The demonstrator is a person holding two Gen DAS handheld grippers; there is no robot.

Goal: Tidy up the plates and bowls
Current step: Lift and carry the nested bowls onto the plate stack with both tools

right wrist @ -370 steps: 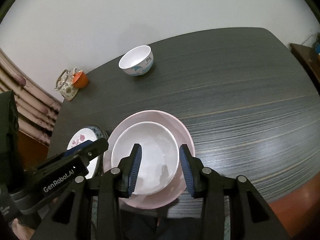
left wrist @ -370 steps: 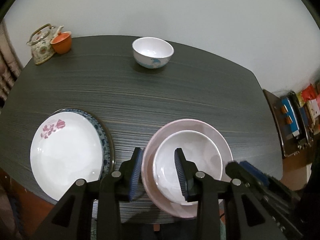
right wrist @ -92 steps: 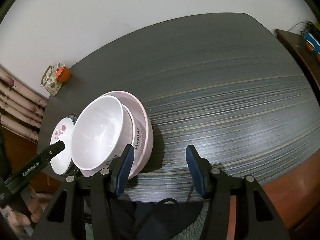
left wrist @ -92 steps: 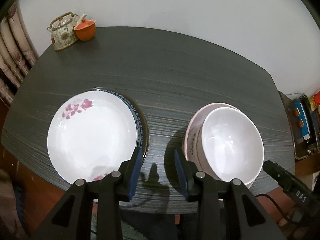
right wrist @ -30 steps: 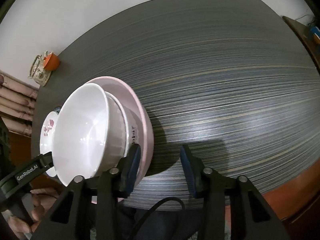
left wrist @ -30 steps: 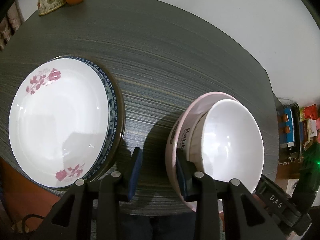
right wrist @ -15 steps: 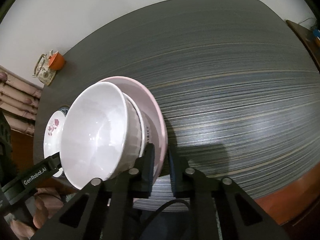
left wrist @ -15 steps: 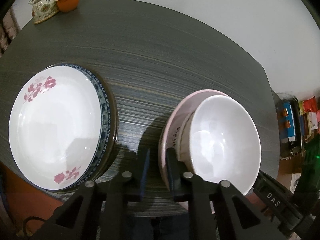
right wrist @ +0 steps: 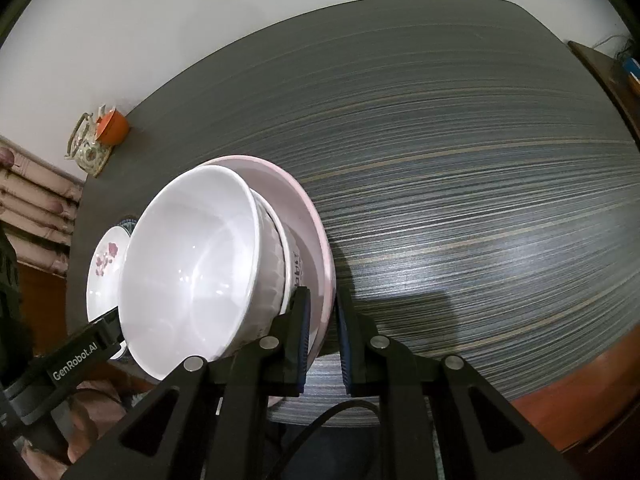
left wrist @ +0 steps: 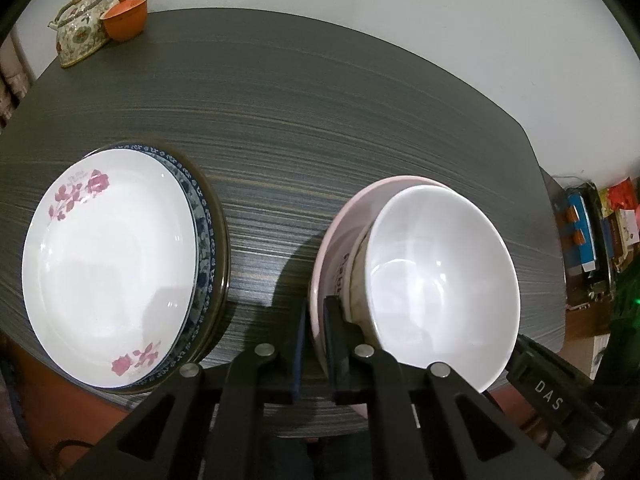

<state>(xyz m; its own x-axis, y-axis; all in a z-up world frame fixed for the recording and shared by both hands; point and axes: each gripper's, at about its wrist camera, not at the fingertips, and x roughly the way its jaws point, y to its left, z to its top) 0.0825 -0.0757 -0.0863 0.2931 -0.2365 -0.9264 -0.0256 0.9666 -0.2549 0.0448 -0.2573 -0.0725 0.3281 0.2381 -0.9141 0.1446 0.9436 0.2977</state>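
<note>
- The left gripper (left wrist: 316, 334), its jaws having just closed, pinches the rim of the round pale pink ceramic plate (left wrist: 326, 256) at that plate's 8 o'clock edge.
- The right gripper (right wrist: 323, 334) clamps the same plate's rim at 4 o'clock.
- Two nested white ceramic bowls (left wrist: 440, 276) sit on the plate.
- A rose-printed white plate (left wrist: 108, 264) tops a blue-patterned plate (left wrist: 206, 236) at 9 o'clock on the dark striped table (left wrist: 320, 100).

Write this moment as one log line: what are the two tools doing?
left tool: shut on pink plate rim | right tool: shut on opposite rim | stacked bowls: on plate | flower plate: untouched
</note>
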